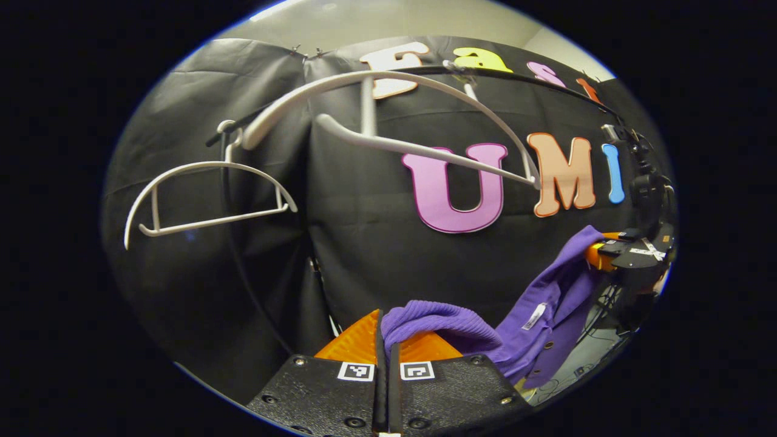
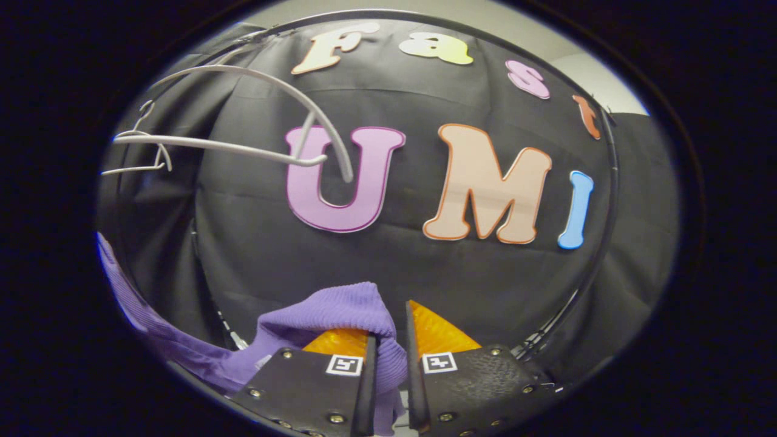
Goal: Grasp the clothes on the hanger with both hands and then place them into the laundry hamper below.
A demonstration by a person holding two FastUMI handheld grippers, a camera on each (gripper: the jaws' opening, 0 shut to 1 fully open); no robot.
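Pinching opposite ends of the purple knit garment (image 1: 534, 315), left gripper (image 1: 386, 346) and right gripper (image 2: 388, 346) hold it spread below the bare white plastic hanger (image 1: 388, 109), ready for lowering.

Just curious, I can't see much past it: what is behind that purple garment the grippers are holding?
Behind the purple garment hangs the black cloth wall, with empty white hangers higher up. Each hand-held gripper, left and right, pinches its knit. The hamper below is hidden.

Purple ribbed garment (image 1: 546, 315); white hangers (image 1: 206, 194); black cloth wall (image 2: 388, 267)
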